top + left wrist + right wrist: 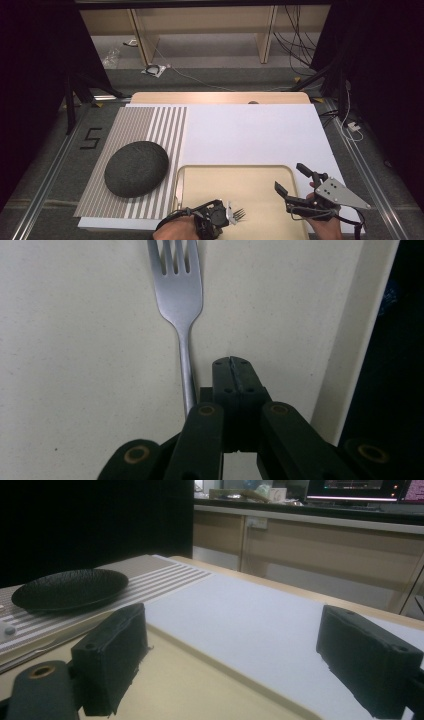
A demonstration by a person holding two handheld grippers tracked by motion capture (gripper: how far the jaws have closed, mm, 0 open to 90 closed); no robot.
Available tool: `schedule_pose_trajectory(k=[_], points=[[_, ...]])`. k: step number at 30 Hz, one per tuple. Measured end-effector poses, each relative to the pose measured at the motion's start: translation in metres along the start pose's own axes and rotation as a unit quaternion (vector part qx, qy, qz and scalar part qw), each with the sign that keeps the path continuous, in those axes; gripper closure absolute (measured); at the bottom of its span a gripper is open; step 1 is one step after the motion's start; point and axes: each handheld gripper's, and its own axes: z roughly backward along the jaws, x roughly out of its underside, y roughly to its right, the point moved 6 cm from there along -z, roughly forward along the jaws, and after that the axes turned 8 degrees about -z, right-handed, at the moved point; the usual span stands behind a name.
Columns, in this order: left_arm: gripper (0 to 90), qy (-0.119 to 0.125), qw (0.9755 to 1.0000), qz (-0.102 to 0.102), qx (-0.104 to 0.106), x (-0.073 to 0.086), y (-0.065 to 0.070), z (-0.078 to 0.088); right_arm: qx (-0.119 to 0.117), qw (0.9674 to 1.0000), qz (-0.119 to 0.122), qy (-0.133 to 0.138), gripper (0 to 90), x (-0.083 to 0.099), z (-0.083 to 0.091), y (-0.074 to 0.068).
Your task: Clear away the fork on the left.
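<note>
A metal fork (pixel 177 295) lies flat on the beige tray (pixel 75 365), its tines pointing away from me. My left gripper (pixel 232 362) is shut, pads pressed together with nothing between them. It hovers just to the right of the fork's handle, and the handle's end is hidden under the gripper body. In the high view the left gripper (pixel 223 212) sits at the tray's near edge with the fork's tines (pixel 239 214) poking out beside it. My right gripper (pixel 290 177) is open over the tray's right rim (pixel 292 172). Nothing is between its jaws (pixel 235 655).
A black textured plate (pixel 136 168) rests on a striped mat (pixel 155 125) left of the tray. A white board (pixel 250 135) covers the table behind the tray. A slim silvery piece (pixel 178 192) lies along the tray's left rim. Dark curtains flank both sides.
</note>
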Motion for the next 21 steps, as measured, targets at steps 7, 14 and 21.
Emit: schedule_pose_trajectory(k=[7, 14, 21], points=[[89.3, 0.004, 0.9999, 0.009, -0.004, 0.002, -0.004, -0.001, 0.0, 1.0, -0.001, 0.0, 13.7, 0.0, 0.0, 0.0], [89.4, 0.007, 0.9997, 0.023, -0.011, 0.005, -0.011, 0.0, 0.0, 1.0, 0.0, 0.0, 13.7, 0.0, 0.0, 0.0], [89.4, 0.012, 0.9989, 0.041, -0.019, 0.01, -0.018, 0.001, 0.0, 1.0, 0.001, 0.0, 13.7, 0.0, 0.0, 0.0]])
